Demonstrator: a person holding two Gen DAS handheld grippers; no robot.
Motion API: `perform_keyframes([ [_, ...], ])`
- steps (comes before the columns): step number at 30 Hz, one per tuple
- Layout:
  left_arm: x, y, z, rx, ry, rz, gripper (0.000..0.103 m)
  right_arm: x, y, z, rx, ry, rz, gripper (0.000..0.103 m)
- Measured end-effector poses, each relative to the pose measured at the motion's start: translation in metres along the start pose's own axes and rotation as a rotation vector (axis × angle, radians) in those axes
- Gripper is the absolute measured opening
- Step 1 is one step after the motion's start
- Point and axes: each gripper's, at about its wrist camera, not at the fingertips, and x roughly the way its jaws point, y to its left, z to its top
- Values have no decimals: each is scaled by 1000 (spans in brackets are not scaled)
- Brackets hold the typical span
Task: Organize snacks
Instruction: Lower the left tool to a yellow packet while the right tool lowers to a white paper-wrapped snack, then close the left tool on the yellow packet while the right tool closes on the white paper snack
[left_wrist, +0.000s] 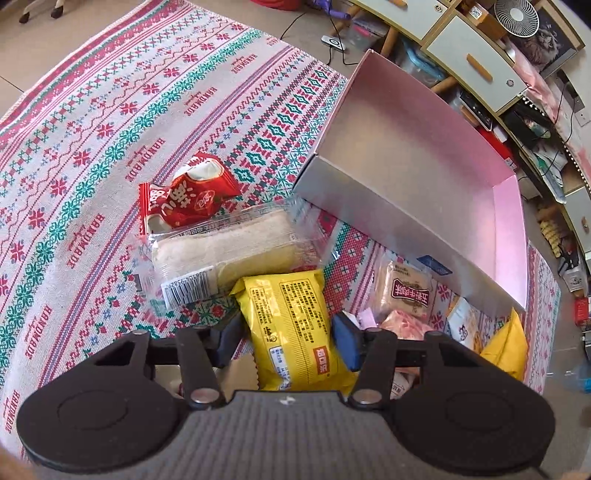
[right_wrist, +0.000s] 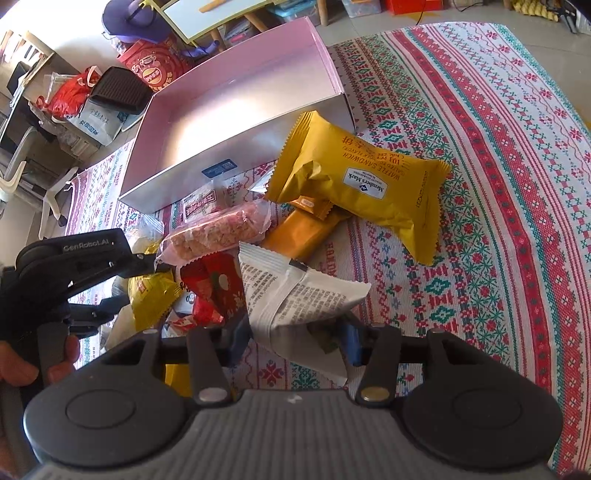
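In the left wrist view my left gripper (left_wrist: 290, 341) has its blue pads on both sides of a yellow snack packet (left_wrist: 291, 328); they look shut on it. Beyond it lie a clear-wrapped cake (left_wrist: 232, 251) and a red packet (left_wrist: 184, 194). An empty silver box with a pink inside (left_wrist: 417, 158) stands at the right. In the right wrist view my right gripper (right_wrist: 295, 341) is shut on a white packet (right_wrist: 295, 295). A yellow waffle sandwich pack (right_wrist: 362, 184), an orange bar (right_wrist: 303, 232), a pink bar (right_wrist: 218, 230) and a red packet (right_wrist: 214, 288) lie ahead, with the box (right_wrist: 236, 99) behind.
The snacks lie on a patterned red, green and white cloth (left_wrist: 92, 147). The left gripper's body (right_wrist: 74, 266) shows at the left of the right wrist view. Cabinets and a fan (left_wrist: 517, 14) stand beyond the box. Bags and clutter (right_wrist: 92, 96) sit on the floor.
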Motion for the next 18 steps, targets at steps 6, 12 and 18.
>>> perform_keyframes([
  [6,-4,0,-3,35,7,-12,51,-8,0,1,3,-20,8,38],
  [12,-21,-4,-7,114,-2,-43,41,-17,1,4,-9,-47,18,27],
  [18,-34,2,-9,168,-23,-44,40,-18,-3,3,5,-49,23,28],
])
